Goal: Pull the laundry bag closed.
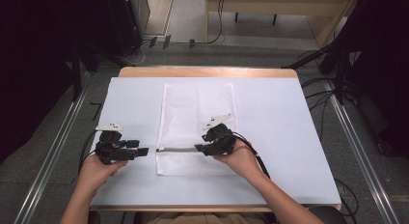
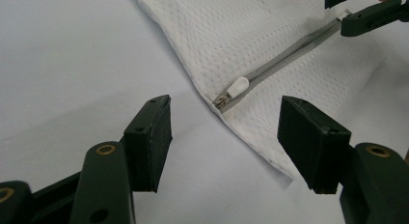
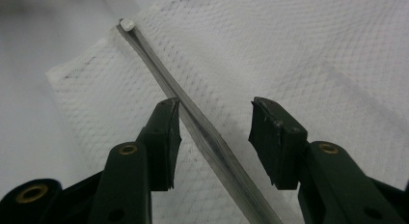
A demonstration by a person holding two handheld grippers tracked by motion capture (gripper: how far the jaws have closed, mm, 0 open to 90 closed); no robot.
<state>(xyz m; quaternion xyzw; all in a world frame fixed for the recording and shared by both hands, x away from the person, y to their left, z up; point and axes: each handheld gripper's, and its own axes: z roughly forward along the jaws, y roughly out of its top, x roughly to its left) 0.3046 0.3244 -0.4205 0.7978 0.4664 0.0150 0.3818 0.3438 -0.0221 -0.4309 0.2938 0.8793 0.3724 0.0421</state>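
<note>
Spread jaws are seen on the left gripper (image 2: 224, 142), with the white zipper pull (image 2: 233, 91) just ahead of them at the left edge of the mesh bag (image 1: 193, 113). From there the zipper (image 3: 193, 122) runs across toward the right gripper (image 1: 201, 148), open astride it, apparently without pinching. Its far end is hidden.

The high view looks forward and down from above the person's side, taking in the whole table (image 1: 270, 96) from a distance. The left gripper view rides low and close, facing across the white mesh bag (image 2: 270, 35) toward its zipper (image 2: 282, 60). The right gripper view sits close above the same zipper (image 3: 193, 122), looking along it. All three views share the bag (image 1: 193, 108).
</note>
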